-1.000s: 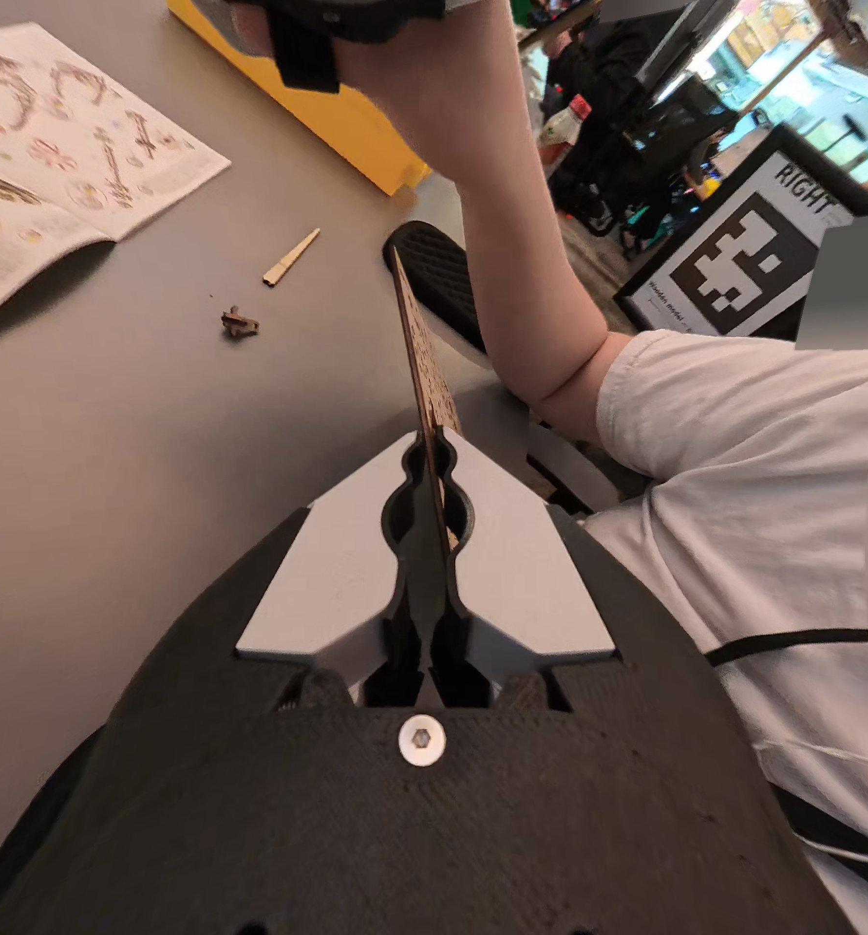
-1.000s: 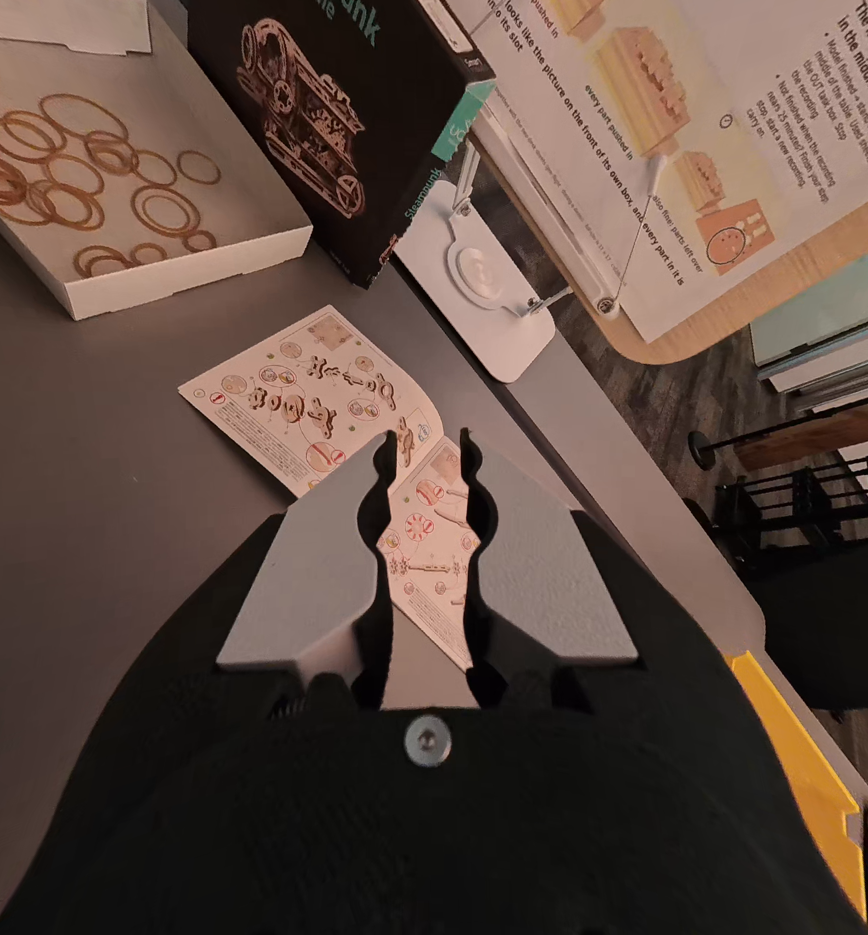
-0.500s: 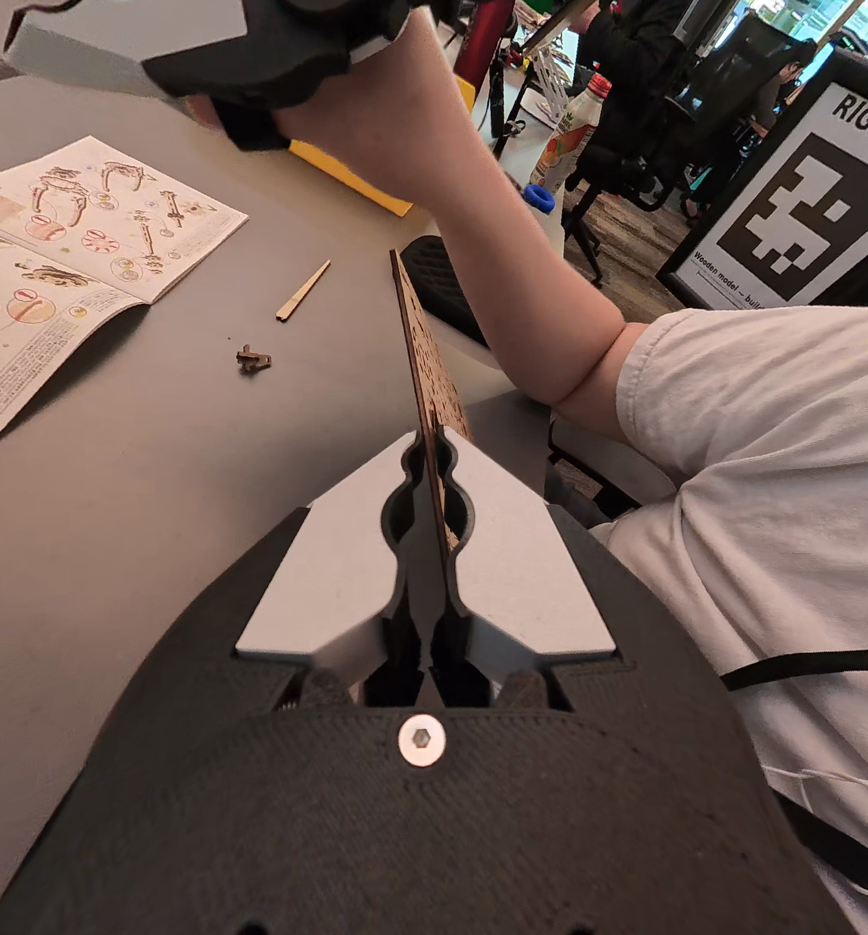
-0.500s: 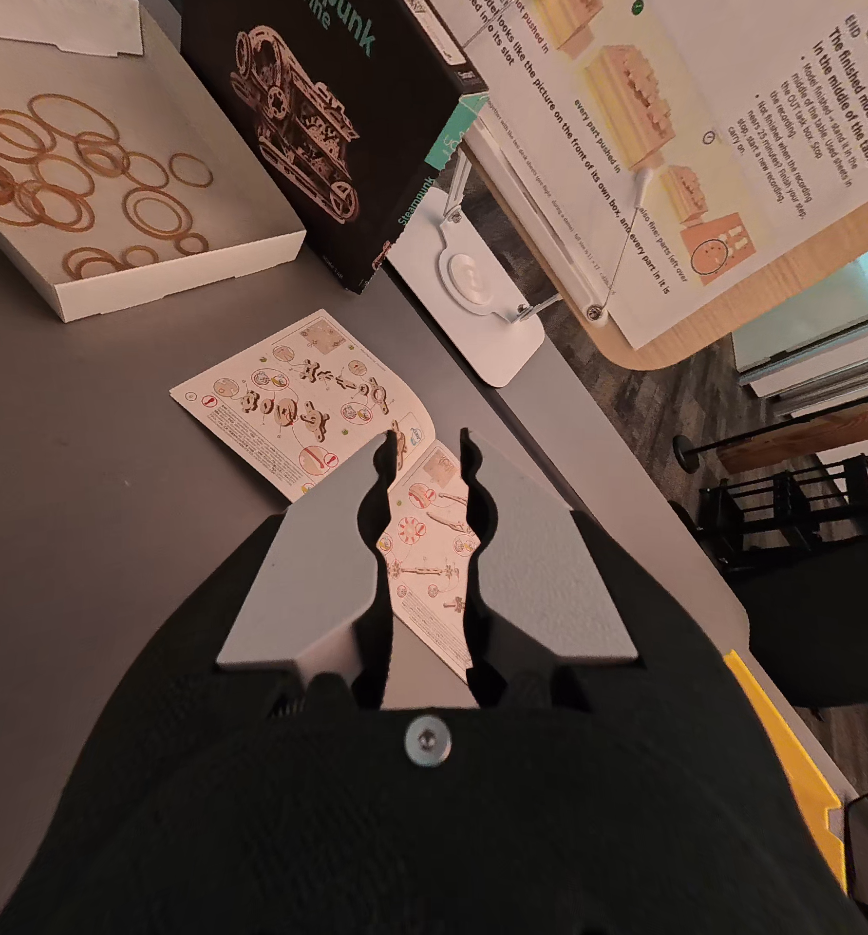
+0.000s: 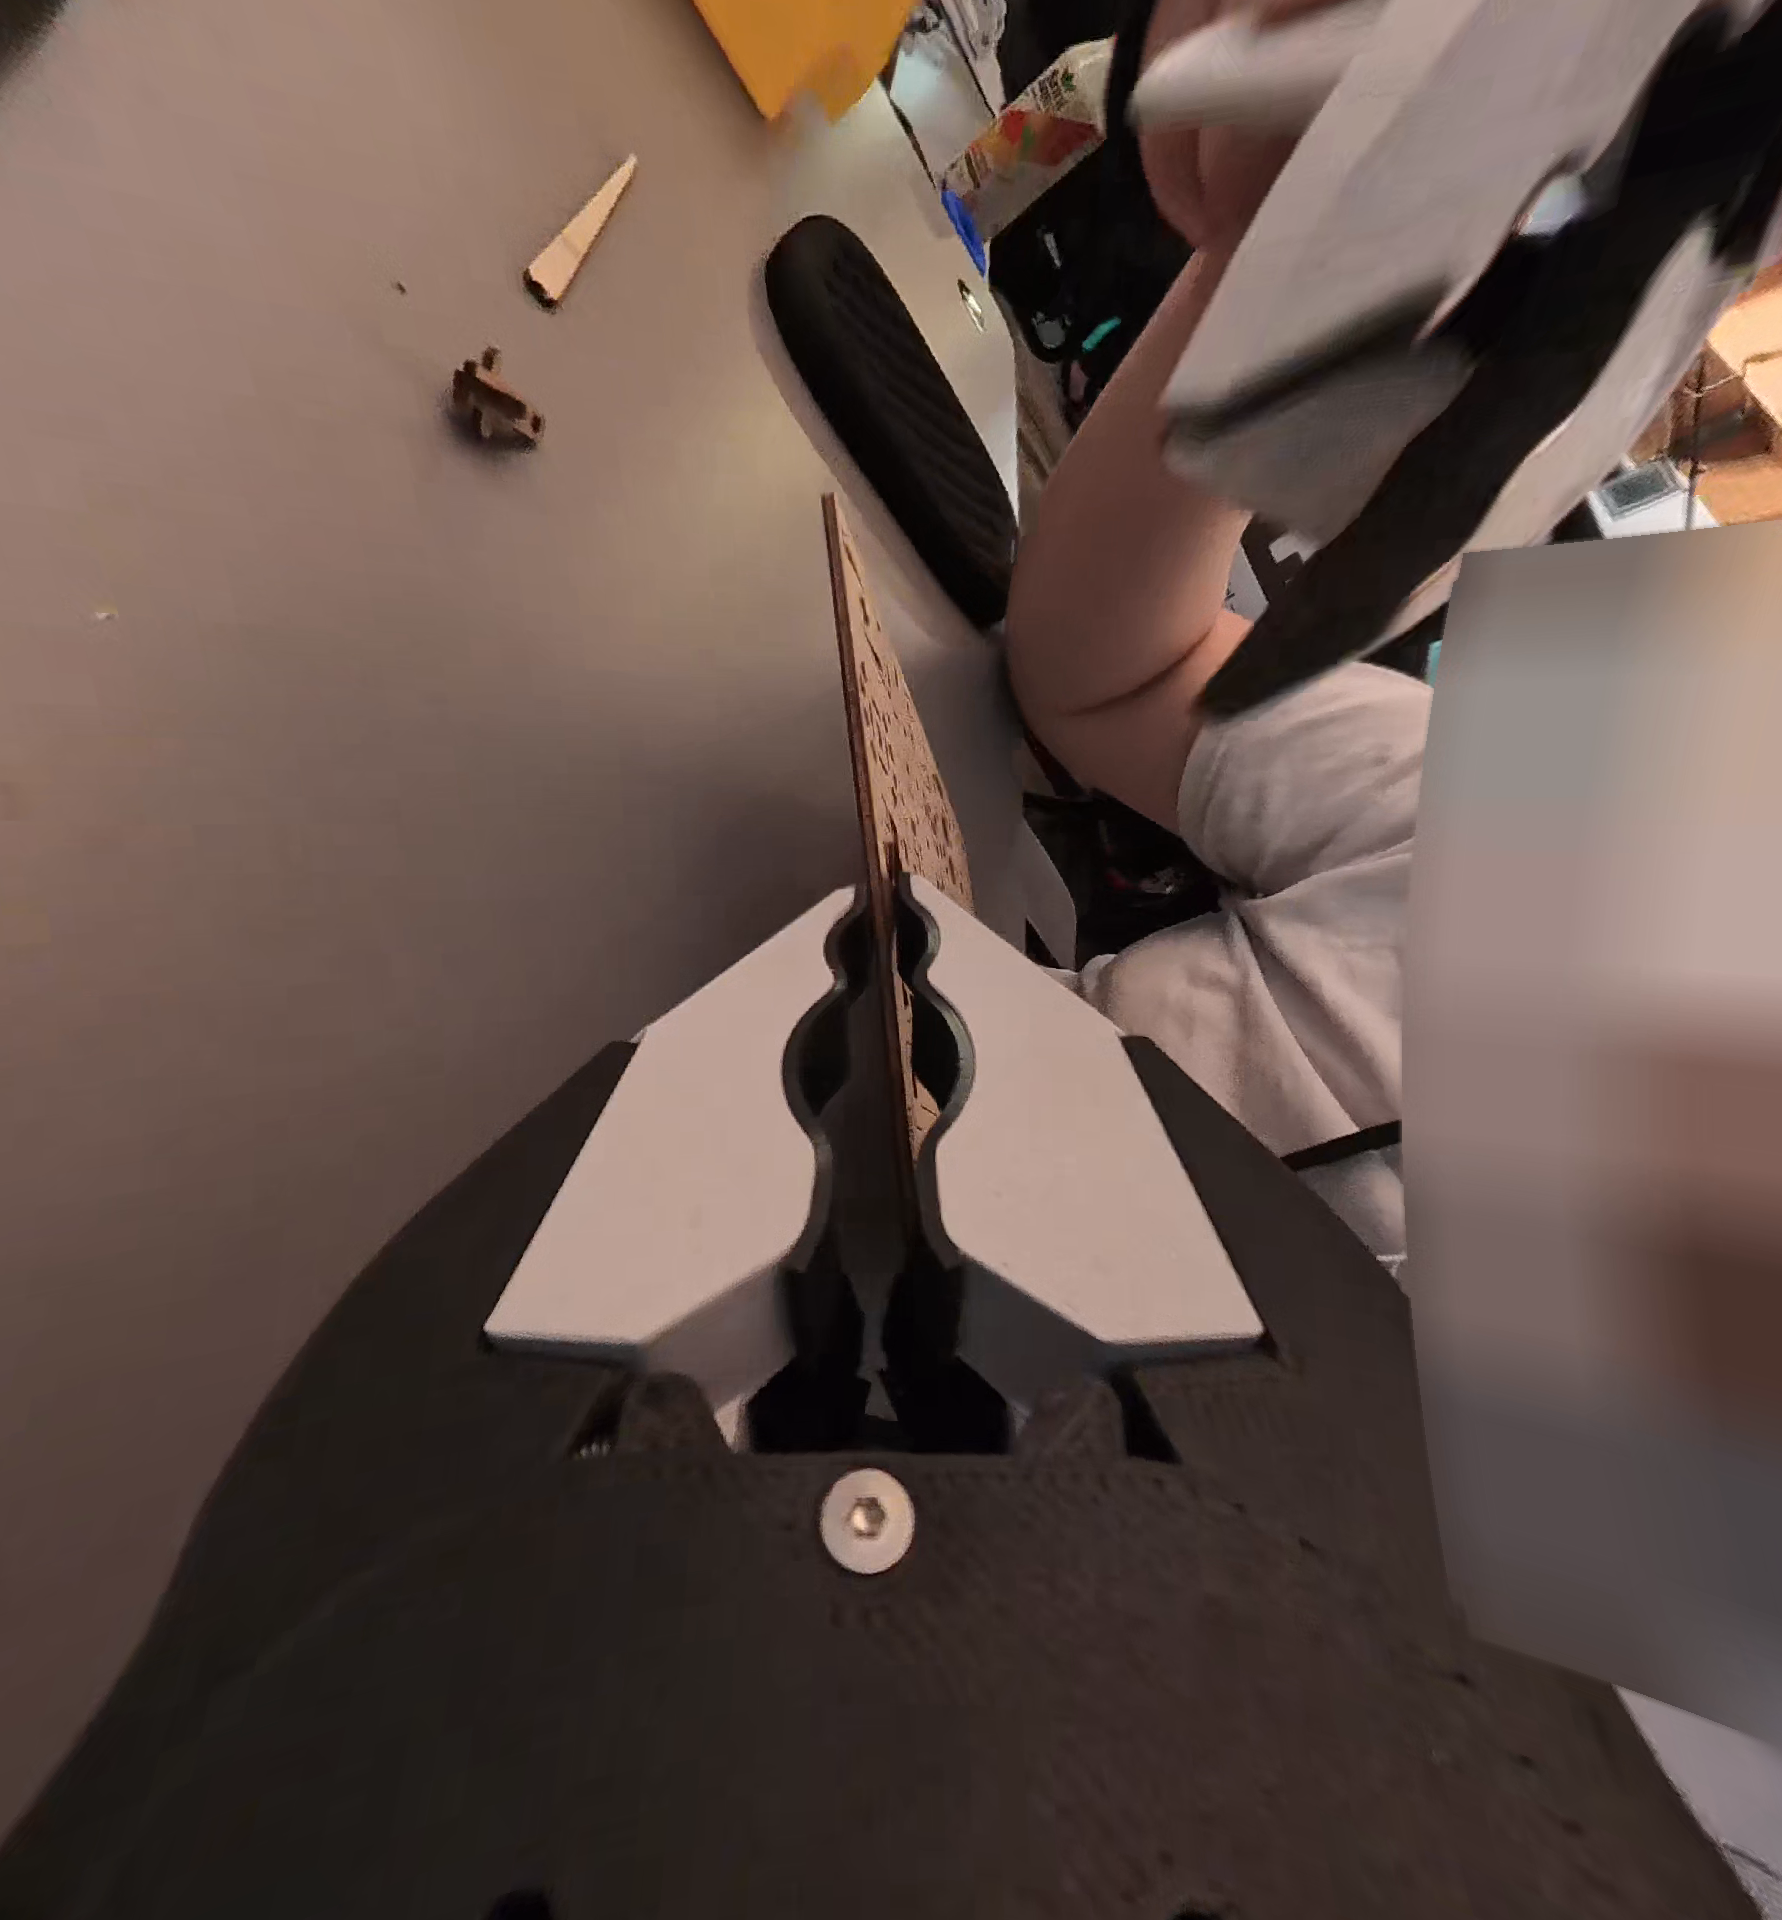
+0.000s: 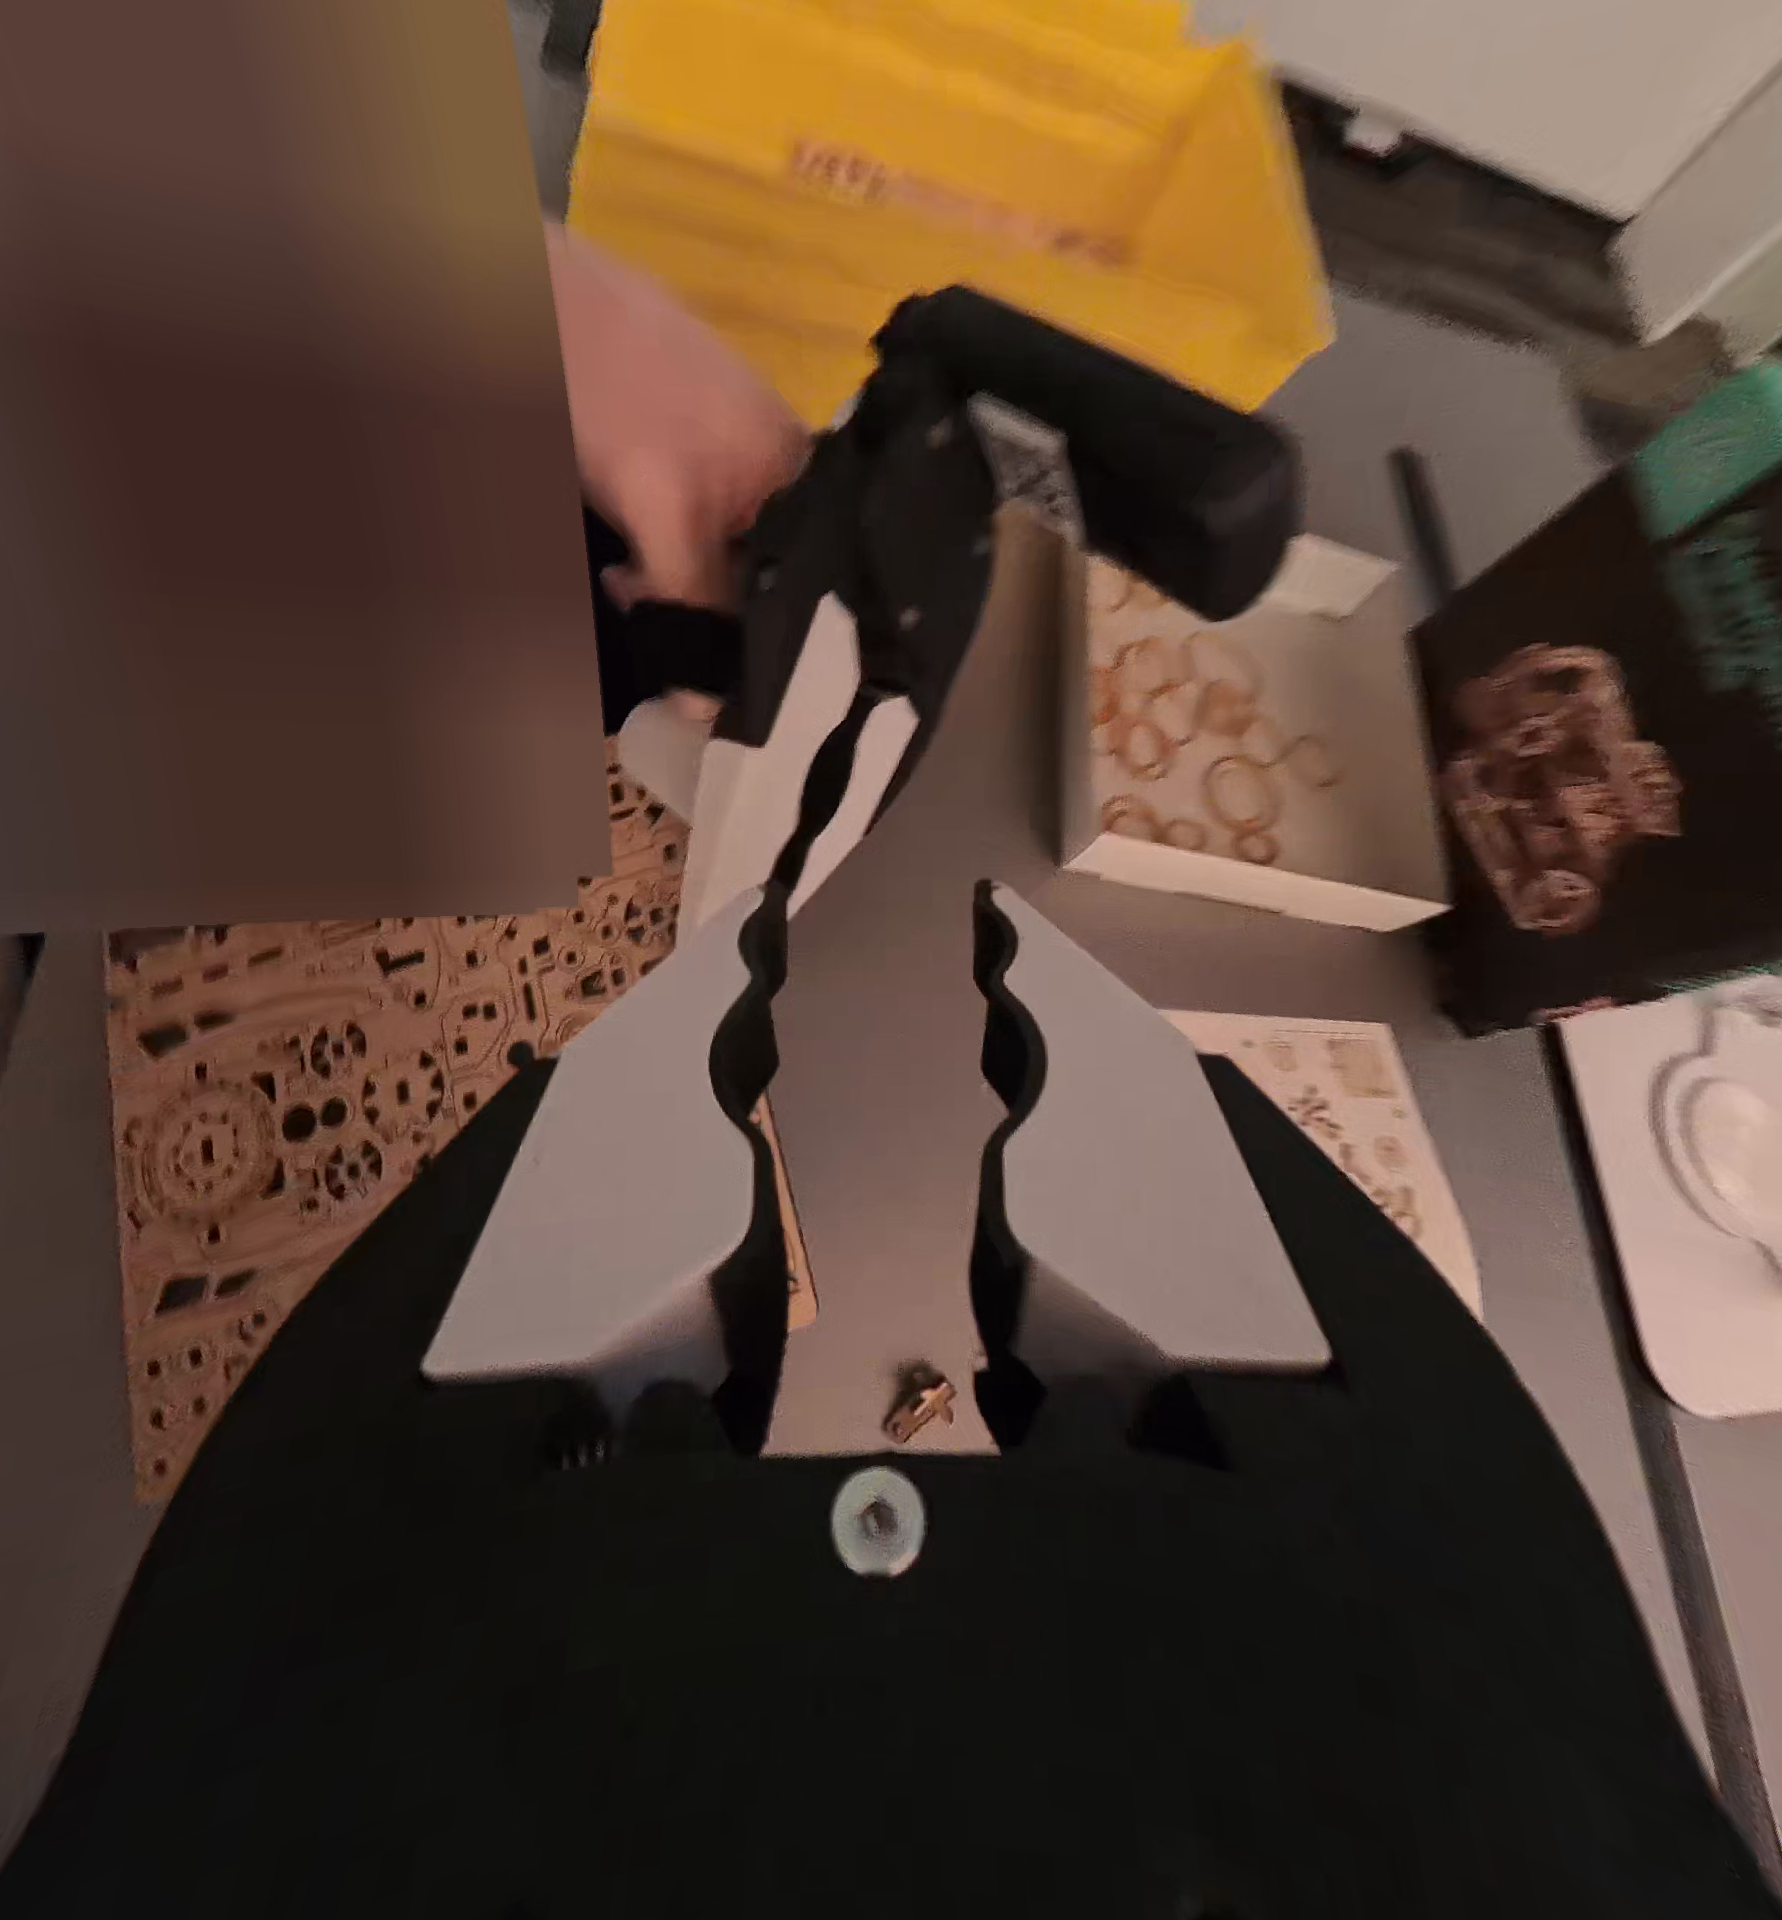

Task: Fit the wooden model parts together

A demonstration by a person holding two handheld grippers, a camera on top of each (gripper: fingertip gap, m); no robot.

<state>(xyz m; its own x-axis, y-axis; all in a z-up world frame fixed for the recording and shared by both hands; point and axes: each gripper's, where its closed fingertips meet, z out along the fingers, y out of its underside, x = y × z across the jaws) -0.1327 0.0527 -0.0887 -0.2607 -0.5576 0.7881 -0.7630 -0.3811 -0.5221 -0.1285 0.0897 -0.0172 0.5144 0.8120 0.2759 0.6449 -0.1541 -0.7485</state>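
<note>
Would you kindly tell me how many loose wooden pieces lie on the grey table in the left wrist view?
2: a pale tapered wooden sliver farthest away, and a small dark notched wooden piece nearer; others may be hidden.

Dim, warm indoor lighting in both views, with soft shadows beneath the small wooden part [image 5: 495, 400] on the grey worktop [image 5: 295, 727]. Wide-angle distortion curves the frame edges. The right wrist view is motion-blurred throughout; in the left wrist view only the right gripper [image 5: 1406, 312] is smeared.
</note>
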